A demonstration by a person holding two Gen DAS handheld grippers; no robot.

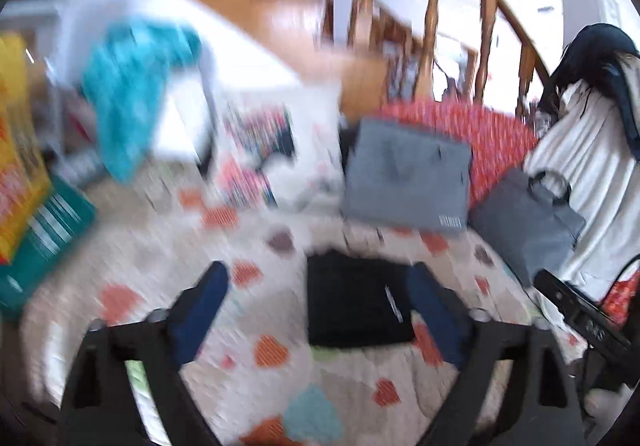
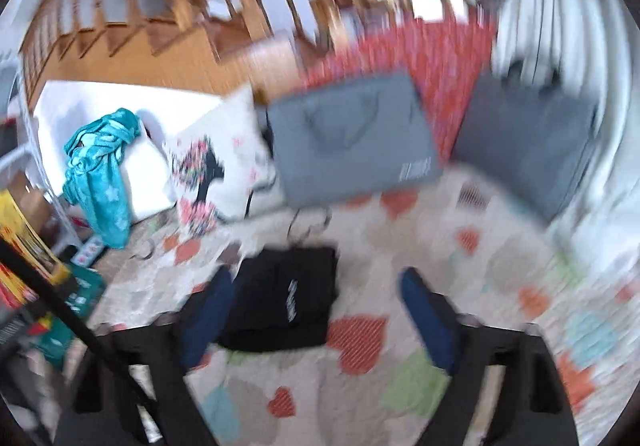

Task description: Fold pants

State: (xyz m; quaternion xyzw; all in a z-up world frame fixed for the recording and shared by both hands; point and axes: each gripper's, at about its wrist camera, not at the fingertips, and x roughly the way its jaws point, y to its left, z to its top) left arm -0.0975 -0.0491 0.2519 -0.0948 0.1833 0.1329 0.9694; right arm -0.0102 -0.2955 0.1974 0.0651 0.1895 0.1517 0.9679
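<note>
The black pants lie folded into a compact rectangle on the heart-patterned blanket; they also show in the right wrist view. My left gripper is open and empty, above the blanket, with the pants between its fingers toward the right one. My right gripper is open and empty, with the pants by its left finger. Both views are motion-blurred.
Two grey bags lean on a red patterned cushion at the back. A white printed pillow and a teal cloth lie left. Wooden stair railing stands behind. Boxes sit at far left.
</note>
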